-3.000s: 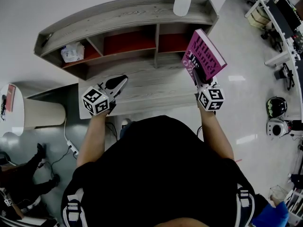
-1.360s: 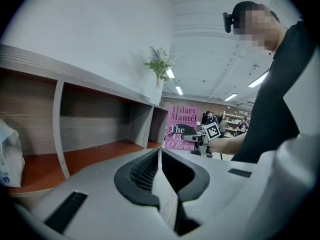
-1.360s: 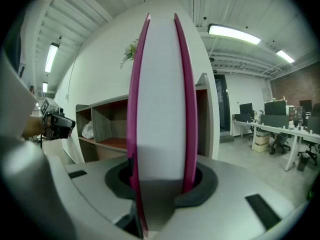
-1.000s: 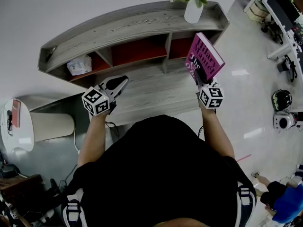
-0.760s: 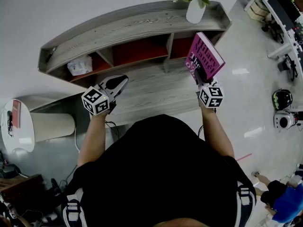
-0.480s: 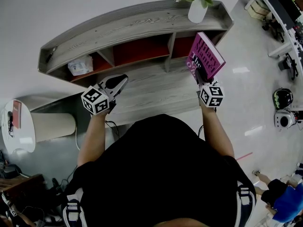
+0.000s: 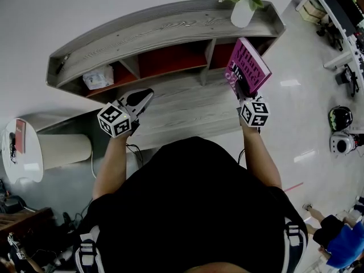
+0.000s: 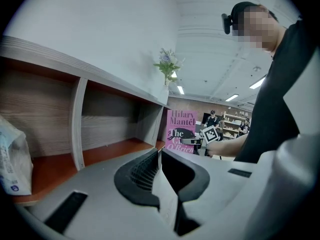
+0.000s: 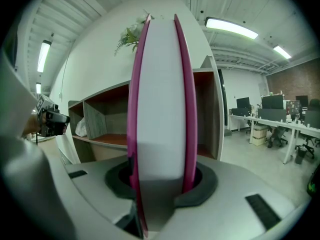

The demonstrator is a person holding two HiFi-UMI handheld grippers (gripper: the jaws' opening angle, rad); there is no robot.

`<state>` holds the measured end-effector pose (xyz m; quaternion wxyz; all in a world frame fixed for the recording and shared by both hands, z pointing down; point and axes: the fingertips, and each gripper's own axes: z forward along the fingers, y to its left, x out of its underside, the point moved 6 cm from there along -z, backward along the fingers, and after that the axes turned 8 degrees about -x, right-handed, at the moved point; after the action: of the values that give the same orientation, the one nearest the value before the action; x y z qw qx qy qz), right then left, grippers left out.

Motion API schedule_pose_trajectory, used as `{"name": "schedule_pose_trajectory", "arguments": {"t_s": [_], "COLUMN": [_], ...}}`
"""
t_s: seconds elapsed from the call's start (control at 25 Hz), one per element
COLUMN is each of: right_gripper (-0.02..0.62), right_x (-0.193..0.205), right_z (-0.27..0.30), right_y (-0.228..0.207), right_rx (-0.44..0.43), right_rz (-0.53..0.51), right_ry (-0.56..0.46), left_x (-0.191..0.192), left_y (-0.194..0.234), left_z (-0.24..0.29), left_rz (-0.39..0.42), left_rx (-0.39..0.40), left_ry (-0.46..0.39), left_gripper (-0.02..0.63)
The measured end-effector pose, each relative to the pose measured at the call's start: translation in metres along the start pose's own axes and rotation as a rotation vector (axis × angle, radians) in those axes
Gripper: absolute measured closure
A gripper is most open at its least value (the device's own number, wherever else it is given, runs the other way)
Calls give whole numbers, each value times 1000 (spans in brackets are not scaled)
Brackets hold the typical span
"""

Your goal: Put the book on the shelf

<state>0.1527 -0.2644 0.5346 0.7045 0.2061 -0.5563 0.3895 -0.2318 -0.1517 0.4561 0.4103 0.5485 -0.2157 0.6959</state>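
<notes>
A magenta book [image 7: 248, 67] with dark lettering stands upright in my right gripper [image 7: 244, 92], whose jaws are shut on its lower edge. It hangs just in front of the right compartment of the grey wooden shelf [image 7: 170, 24]. In the right gripper view the book's white page edge [image 9: 160, 84] rises between both pink covers from my right gripper [image 9: 161, 179]. My left gripper [image 7: 142, 98] rests over the desk surface in front of the middle compartment, shut and empty. The left gripper view shows its jaws closed together [image 8: 159, 156] and the book [image 8: 182, 129] further right.
The shelf has three red-floored compartments. A white tissue pack [image 7: 98, 77] lies in the left one. A white vase with flowers [image 7: 243, 13] stands on the shelf top at the right. A grey desk top [image 7: 187, 112] runs below the shelf. Office floor lies to the right.
The book has turned slightly more edge-on and sits a bit closer to the right compartment. The left gripper has stayed where it was.
</notes>
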Motion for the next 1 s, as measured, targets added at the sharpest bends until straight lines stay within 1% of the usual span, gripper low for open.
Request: {"name": "schedule_pose_trajectory", "arguments": {"t_s": [0.64, 0.8, 1.0], "right_gripper": [445, 445, 445], "right_x": [3, 7, 6], "right_z": [13, 18, 24], "right_y": [-3, -3, -5], "right_rx": [17, 9, 15], "right_rz": [-1, 1, 12], "right_ry": [9, 20, 11], "left_x": [7, 12, 9], "left_y": [3, 5, 9], "left_z": [10, 9, 7], "left_rz": [-11, -24, -30], "left_rx": [39, 35, 22], "left_ry": [17, 27, 10], "left_gripper": [568, 568, 568]}}
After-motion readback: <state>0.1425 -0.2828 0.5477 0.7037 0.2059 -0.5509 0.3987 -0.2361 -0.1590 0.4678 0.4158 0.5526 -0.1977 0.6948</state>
